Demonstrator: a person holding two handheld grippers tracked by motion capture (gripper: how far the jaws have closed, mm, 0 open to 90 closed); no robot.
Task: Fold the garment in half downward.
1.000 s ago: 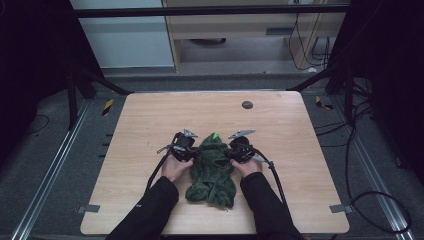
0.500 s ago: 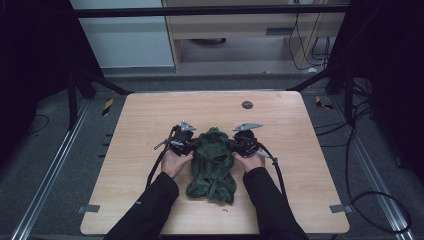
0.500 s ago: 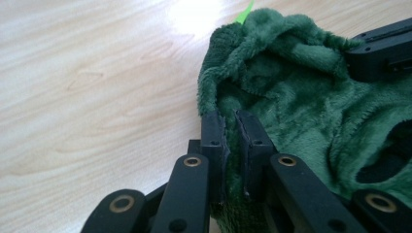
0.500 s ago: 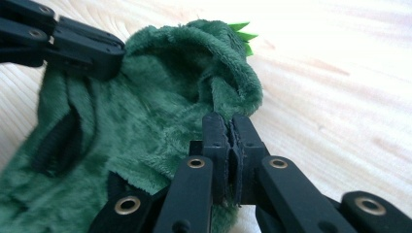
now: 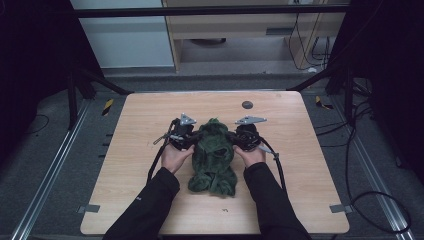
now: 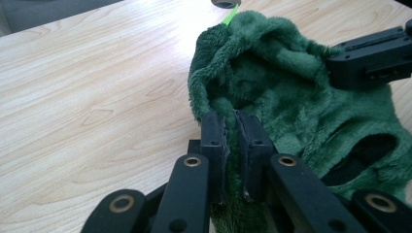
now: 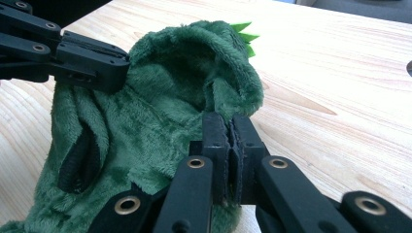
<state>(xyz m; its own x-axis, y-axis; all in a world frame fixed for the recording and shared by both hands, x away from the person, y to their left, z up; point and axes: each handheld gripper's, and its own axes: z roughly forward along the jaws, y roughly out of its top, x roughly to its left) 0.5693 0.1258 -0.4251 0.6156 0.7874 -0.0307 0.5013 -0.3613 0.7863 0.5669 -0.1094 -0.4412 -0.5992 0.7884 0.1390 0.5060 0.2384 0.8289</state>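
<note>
A dark green plush garment (image 5: pixel 214 155) with a hood and light green spikes (image 7: pixel 244 33) hangs between both grippers over the wooden table (image 5: pixel 140 125). My left gripper (image 5: pixel 192 141) is shut on the garment's left edge; its pads (image 6: pixel 233 145) pinch the fleece (image 6: pixel 291 97). On the garment's right edge my right gripper (image 5: pixel 235 141) is shut; its pads (image 7: pixel 229 148) clamp the fabric (image 7: pixel 160 116). The hood end is raised and the lower end rests on the table. The other gripper's black jaw (image 6: pixel 369 58) (image 7: pixel 82 58) appears across the garment in each gripper view.
A small dark round hole (image 5: pixel 247 104) lies in the table near its far edge. Cables (image 5: pixel 274 160) trail from both grippers toward the near edge. Black frame posts (image 5: pixel 75 85) stand at the table's far corners.
Both grippers have risen with the garment, lifting its hood end off the table. The garment now hangs longer and narrower between them.
</note>
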